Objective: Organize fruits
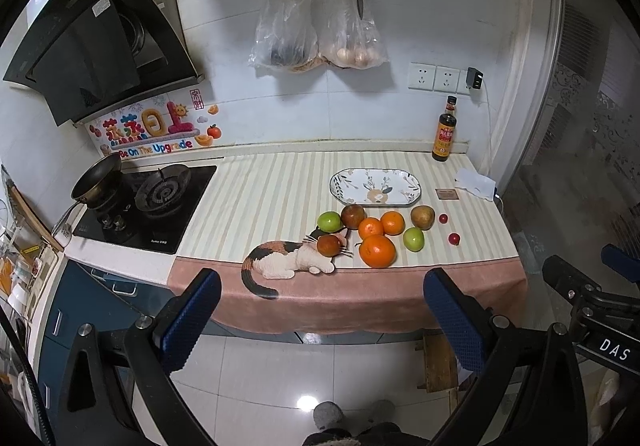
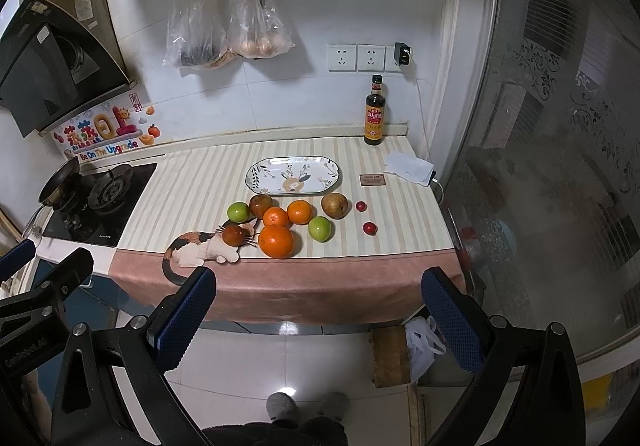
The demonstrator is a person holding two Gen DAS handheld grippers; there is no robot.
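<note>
The left gripper [image 1: 322, 320], a black frame with two blue textured fingers [image 1: 192, 320], is held wide apart with nothing between its fingers. It is raised in open air short of the desk edge, pointed forward and level. The right gripper [image 2: 318, 316], of the same black frame and blue textured fingers [image 2: 450, 320], is likewise spread wide with nothing gripped, and is held at a similar height, also short of the desk edge. The two are carried side by side: the right gripper's frame is seen at the right edge of the left wrist view, and the left gripper's frame at the left edge of the right wrist view.
</note>
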